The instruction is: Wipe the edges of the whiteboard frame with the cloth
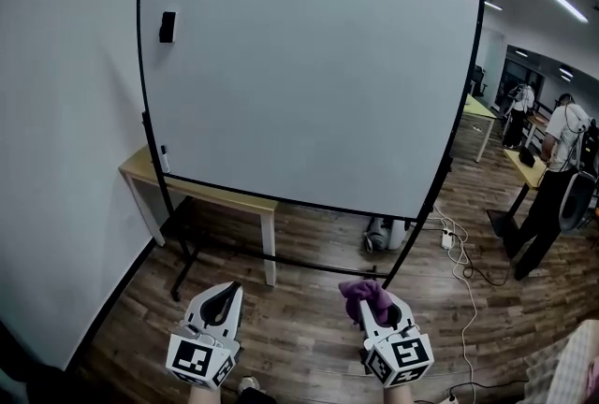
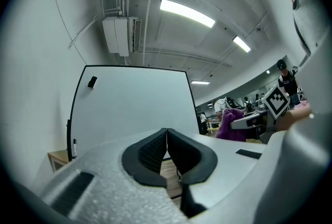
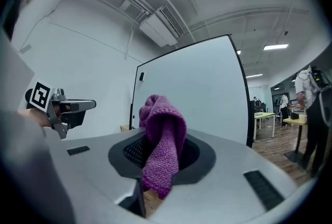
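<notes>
A large whiteboard (image 1: 309,75) in a thin black frame (image 1: 464,93) stands on a wheeled stand ahead of me. It also fills the middle of the left gripper view as the whiteboard (image 2: 129,109) and of the right gripper view as the whiteboard (image 3: 197,88). My right gripper (image 1: 376,302) is shut on a purple knitted cloth (image 1: 365,296), which bunches above the jaws as the cloth (image 3: 163,135). My left gripper (image 1: 221,297) is shut with nothing in it, its pads (image 2: 155,153) touching. Both grippers hang low, well short of the board.
A light wooden table (image 1: 201,192) stands behind the board's lower left. A black eraser (image 1: 167,26) sticks to the board's upper left, a marker (image 1: 165,159) by the left frame. Cables and a power strip (image 1: 447,238) lie on the wood floor at right. People (image 1: 562,159) stand at far right.
</notes>
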